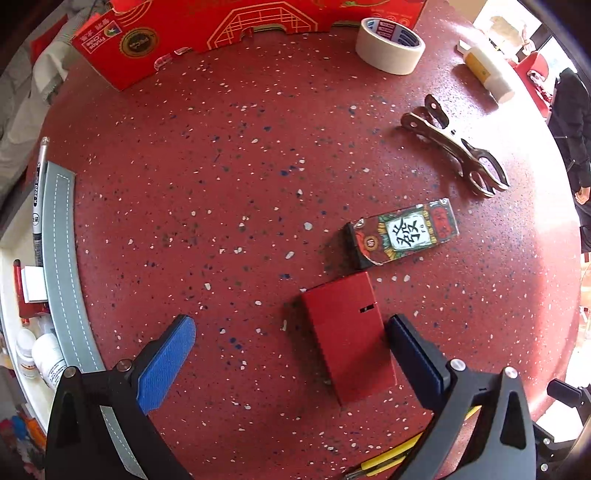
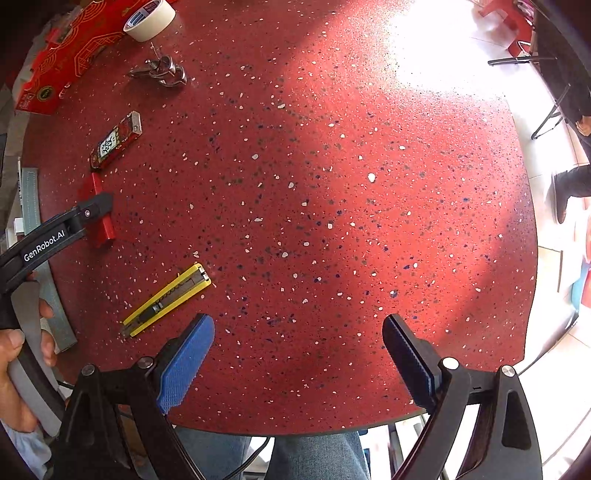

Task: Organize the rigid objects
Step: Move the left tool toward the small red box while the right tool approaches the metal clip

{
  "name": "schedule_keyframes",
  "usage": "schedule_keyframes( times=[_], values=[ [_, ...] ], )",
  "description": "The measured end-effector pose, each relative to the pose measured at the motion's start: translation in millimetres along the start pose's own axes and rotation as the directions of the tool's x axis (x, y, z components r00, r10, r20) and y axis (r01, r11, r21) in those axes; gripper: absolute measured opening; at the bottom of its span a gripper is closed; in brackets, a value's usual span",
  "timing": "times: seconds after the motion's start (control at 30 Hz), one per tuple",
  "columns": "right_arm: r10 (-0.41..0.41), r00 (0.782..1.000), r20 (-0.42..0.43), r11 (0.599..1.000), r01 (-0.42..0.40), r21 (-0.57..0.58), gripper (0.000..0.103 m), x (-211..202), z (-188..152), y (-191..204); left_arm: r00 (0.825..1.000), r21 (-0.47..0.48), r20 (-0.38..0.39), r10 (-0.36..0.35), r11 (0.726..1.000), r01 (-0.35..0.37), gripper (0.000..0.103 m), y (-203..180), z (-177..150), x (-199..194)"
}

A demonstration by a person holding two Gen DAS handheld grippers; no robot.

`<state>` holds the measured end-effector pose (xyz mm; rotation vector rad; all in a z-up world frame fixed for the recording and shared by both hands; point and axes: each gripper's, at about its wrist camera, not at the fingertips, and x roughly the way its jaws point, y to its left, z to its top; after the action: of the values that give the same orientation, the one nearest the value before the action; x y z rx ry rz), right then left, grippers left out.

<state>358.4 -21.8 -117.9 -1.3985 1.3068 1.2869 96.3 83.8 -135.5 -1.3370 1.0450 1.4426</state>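
Observation:
My left gripper (image 1: 291,332) is open over the red speckled table (image 1: 221,184). A flat red box (image 1: 345,336) lies between its fingers, close to the right finger (image 1: 413,354). Beyond it lie a patterned card box (image 1: 402,232), a metal clamp (image 1: 454,147), a roll of masking tape (image 1: 389,44) and a glue stick (image 1: 487,72). My right gripper (image 2: 297,332) is open and empty near the table's front edge. In the right wrist view a yellow utility knife (image 2: 168,299) lies left of it, and the left gripper (image 2: 79,218) reaches over the red box (image 2: 101,218).
A grey stitched tray (image 1: 62,266) at the left edge holds a pen (image 1: 38,199), small bottles (image 1: 46,354) and other items. A large red carton (image 1: 221,33) stands at the back. The table's front edge (image 2: 295,430) is just below my right gripper.

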Motion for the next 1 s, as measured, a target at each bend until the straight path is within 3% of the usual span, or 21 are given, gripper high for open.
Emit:
schedule_keyframes(
  times=[0.17, 0.3, 0.37, 0.63, 1.0],
  values=[
    [-0.005, 1.0, 0.015, 1.0, 0.005, -0.013, 0.093, -1, 15, 0, 0.999, -0.002, -0.013, 0.039, 0.999, -0.039, 0.103, 0, 5, -4],
    [-0.015, 0.999, 0.039, 0.999, 0.017, -0.049, 0.093, -5, 32, 12, 0.999, -0.057, -0.045, 0.002, 0.998, -0.005, 0.103, -13, 12, -3],
    [-0.019, 0.998, 0.063, 0.997, 0.023, -0.075, 0.093, -12, 50, 20, 0.999, -0.105, -0.05, -0.004, 0.994, -0.001, 0.103, -12, 10, -2],
    [-0.042, 0.99, 0.138, 0.968, 0.074, -0.239, 0.093, -30, 129, 65, 0.999, -0.13, -0.035, -0.008, 0.991, 0.003, 0.103, -1, -14, -6],
    [-0.057, 0.984, 0.168, 0.907, 0.122, -0.403, 0.093, -25, 221, 139, 1.0, -0.175, -0.027, -0.01, 0.985, 0.005, 0.103, -14, -18, 1]
  ],
)
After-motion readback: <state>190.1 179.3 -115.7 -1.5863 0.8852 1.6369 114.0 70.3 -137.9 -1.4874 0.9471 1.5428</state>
